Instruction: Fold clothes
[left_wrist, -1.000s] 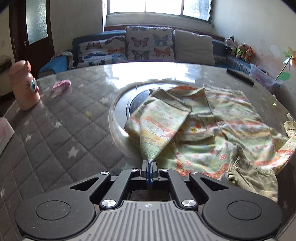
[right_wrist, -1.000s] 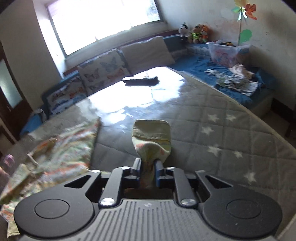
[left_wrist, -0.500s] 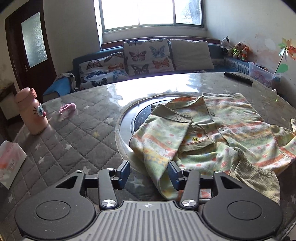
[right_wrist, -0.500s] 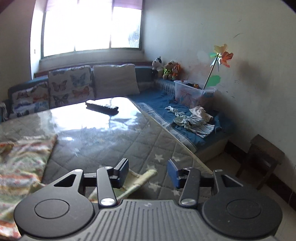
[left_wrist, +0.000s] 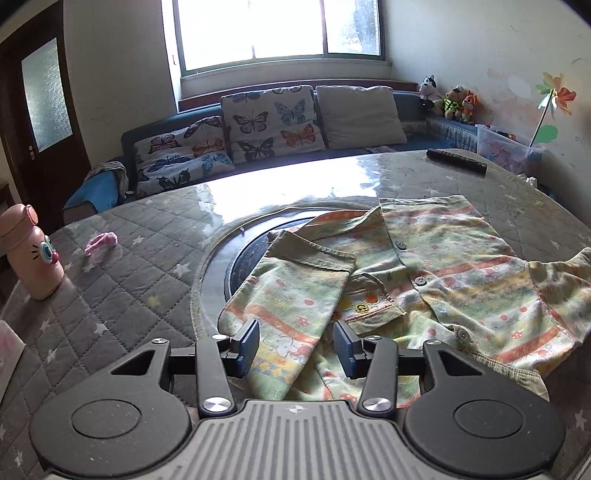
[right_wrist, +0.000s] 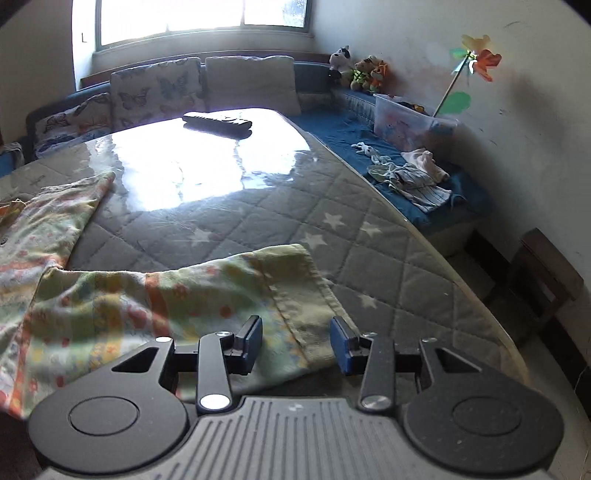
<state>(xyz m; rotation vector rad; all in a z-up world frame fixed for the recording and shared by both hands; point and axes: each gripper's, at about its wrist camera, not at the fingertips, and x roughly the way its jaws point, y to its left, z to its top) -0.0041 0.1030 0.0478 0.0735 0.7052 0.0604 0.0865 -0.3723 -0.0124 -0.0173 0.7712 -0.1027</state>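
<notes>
A small green and orange patterned shirt (left_wrist: 443, 269) lies spread on the round table, partly over the dark centre disc (left_wrist: 255, 254). Its left sleeve (left_wrist: 295, 295) is folded across the front. My left gripper (left_wrist: 295, 349) is open just above the sleeve's near end, holding nothing. In the right wrist view the other sleeve (right_wrist: 207, 295) lies flat, its cuff toward the table's right edge. My right gripper (right_wrist: 295, 341) is open over that cuff, holding nothing.
A pink bottle (left_wrist: 27, 254) and a pink scrap (left_wrist: 101, 242) are on the table's left. A black remote (left_wrist: 456, 160) lies at the far right. The table edge (right_wrist: 443, 254) drops to a blue bench with loose clothes (right_wrist: 410, 177) and a stool (right_wrist: 543, 280).
Both grippers were shut on the sleeves a second ago. Both have opened and let go, and the sleeves now lie on the table. Both grippers have drawn back and risen.
</notes>
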